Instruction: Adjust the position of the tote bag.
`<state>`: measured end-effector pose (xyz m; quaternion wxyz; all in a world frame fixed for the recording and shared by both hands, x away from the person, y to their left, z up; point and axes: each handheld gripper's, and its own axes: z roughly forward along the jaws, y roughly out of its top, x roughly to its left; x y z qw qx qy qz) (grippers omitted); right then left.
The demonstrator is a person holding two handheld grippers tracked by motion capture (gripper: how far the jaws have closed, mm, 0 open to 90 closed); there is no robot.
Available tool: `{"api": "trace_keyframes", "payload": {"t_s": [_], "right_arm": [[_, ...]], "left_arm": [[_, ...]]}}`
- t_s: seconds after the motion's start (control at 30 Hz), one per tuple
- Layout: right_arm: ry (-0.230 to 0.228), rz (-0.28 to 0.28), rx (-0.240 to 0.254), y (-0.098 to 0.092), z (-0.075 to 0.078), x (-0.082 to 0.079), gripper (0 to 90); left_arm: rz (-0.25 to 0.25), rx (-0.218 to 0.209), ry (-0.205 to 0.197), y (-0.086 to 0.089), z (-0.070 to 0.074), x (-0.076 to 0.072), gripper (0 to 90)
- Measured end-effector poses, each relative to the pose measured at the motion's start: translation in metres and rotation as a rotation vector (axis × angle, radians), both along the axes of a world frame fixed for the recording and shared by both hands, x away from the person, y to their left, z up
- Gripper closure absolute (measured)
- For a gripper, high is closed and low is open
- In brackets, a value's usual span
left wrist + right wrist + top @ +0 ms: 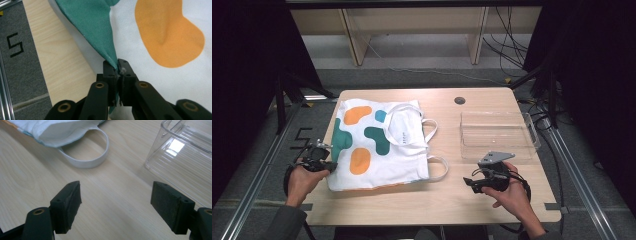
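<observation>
Left gripper [117, 68]: my jaws here are closed tight on a fold of the tote bag's [379, 145] cloth, at a green patch on its left edge. The fabric rises in a taut peak to the pads, so I judge I have it pinched in order to lift that edge.
Tote bag: it lies flat on the left half of the wooden table [492, 200], white with orange and teal blobs, its mouth and handles toward the right. Lying flat gives me a loose edge to pinch rather than a bulk to grab.
Bag handle [87, 160]: one white strap loops onto bare wood at the bag's near right corner, open and free. It looks like the natural thing for my other hand to take.
Right gripper [116, 206]: my jaws stand wide apart with nothing between them, low over bare table, aimed toward that strap. I read this as waiting, ready to close once the bag needs a second hold.
Clear plastic bin [498, 134]: empty, on the right side of the table, well apart from the bag and just beyond my right hand; possibly where something is meant to go.
</observation>
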<state>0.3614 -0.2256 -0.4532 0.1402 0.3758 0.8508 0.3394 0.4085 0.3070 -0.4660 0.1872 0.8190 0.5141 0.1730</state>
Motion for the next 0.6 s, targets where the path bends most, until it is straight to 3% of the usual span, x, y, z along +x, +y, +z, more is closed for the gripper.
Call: {"api": "trace_keyframes", "payload": {"t_s": [0.07,0.2,0.23,0.27,0.3,0.33,0.37,0.43,0.47,0.5,0.53,0.6], "right_arm": [[-0.002,0.0,0.004,0.0,-0.001,0.0,25.1],[-0.001,-0.002,0.0,0.0,-0.001,0.0,25.1],[-0.014,-0.007,0.007,0.0,-0.002,0.0,25.1],[-0.014,-0.007,0.007,0.0,-0.002,0.0,25.1],[-0.004,-0.006,0.004,0.0,-0.001,0.0,25.1],[0.003,-0.006,0.002,-0.001,-0.001,0.0,25.1],[0.003,-0.006,0.002,-0.001,-0.001,0.0,25.1],[-0.006,-0.012,0.005,-0.002,-0.001,-0.001,25.1],[-0.006,-0.012,0.005,-0.002,-0.001,-0.001,25.1],[0.002,-0.01,0.001,-0.002,0.0,-0.001,25.1],[0.003,-0.007,-0.003,-0.002,0.0,-0.001,25.1],[0.002,-0.003,-0.003,-0.002,0.0,-0.001,25.1]], "left_arm": [[0.011,0.005,-0.01,0.001,-0.002,0.003,86.1],[0.094,0.089,-0.069,0.018,-0.007,0.024,80.2],[0.128,0.089,-0.088,0.021,-0.007,0.028,70.3],[0.149,0.098,-0.1,0.022,-0.006,0.029,70.3],[0.163,0.089,-0.114,0.02,-0.001,0.028,61.3],[0.175,0.077,-0.146,0.012,0.01,0.022,45.1],[0.175,0.077,-0.146,0.012,0.01,0.022,40.5],[0.136,-0.027,-0.168,-0.009,0.029,0.007,34.7],[0.136,-0.027,-0.168,-0.009,0.029,0.007,34.2],[0.059,-0.174,-0.153,-0.033,0.035,-0.006,33.8],[0.059,-0.174,-0.153,-0.033,0.035,-0.006,32.9],[-0.023,-0.236,-0.129,-0.06,0.037,-0.019,31.9]]}}
